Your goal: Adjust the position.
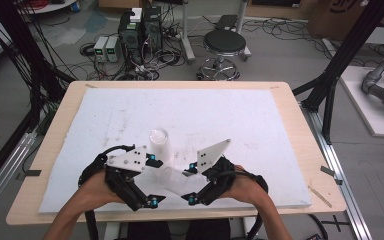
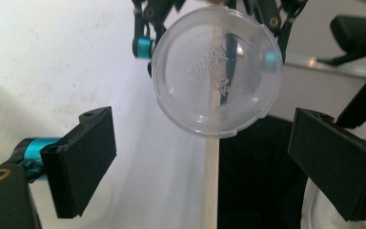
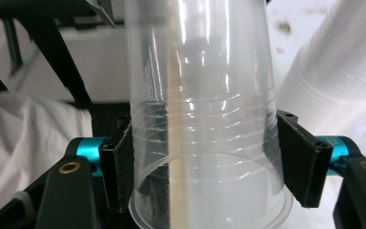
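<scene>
Two grippers work at the near edge of one table: the left gripper and the right gripper; each carries two black jaws and one grey three-cornered plate; one clear plastic cup lies between them, held at the right; one stack of white cups stands just beyond, its number of cups impossible to tell; one white board covers the tabletop; on the far floor stand one round black stool and two small pale boxes at the left.

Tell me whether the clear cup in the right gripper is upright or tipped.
Tipped. The clear cup lies sideways in the right gripper, whose jaws clamp it near the rim; its base faces the left gripper, whose jaws stand open.
</scene>
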The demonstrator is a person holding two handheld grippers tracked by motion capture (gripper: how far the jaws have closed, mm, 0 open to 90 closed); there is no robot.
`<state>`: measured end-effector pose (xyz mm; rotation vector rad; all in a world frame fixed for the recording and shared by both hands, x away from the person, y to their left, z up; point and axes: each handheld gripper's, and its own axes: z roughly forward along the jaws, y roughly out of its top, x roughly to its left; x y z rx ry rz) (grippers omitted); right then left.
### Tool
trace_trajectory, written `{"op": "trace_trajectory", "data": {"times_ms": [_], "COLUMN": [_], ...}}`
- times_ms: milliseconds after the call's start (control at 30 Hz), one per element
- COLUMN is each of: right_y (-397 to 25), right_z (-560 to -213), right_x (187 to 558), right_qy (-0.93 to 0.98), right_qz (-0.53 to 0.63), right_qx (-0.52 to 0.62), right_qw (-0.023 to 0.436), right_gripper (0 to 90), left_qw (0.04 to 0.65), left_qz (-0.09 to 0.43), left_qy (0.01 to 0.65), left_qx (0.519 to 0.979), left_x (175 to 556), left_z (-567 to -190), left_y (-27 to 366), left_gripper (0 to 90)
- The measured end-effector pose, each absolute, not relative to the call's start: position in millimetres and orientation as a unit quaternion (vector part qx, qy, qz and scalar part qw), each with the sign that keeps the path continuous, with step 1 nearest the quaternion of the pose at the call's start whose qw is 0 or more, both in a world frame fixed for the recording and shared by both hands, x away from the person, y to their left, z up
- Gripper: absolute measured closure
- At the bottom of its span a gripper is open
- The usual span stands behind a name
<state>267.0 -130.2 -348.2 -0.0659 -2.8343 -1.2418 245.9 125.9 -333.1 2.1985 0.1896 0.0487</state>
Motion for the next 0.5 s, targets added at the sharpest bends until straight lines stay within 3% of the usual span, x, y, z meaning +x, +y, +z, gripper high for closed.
{"op": "trace_trajectory", "data": {"times_ms": [267, 500], "right_y": [-120.9, -117.2], "right_z": [-341.5, -337.0], "right_x": [269.6, 271.8], "right_qy": [-0.946, -0.958], "right_qz": [-0.322, -0.285], "right_qx": [-0.026, -0.028], "right_qw": [0.007, -0.003], "right_gripper": [31.2, 31.3], "left_qw": [0.390, 0.379], "left_qz": [0.018, 0.017], "left_qy": [0.072, 0.073], "left_qx": [0.918, 0.922], "left_x": [252.5, 257.6], "left_z": [-328.4, -327.3], "left_y": [112.2, 105.2], "left_gripper": [9.7, 13.1]}}
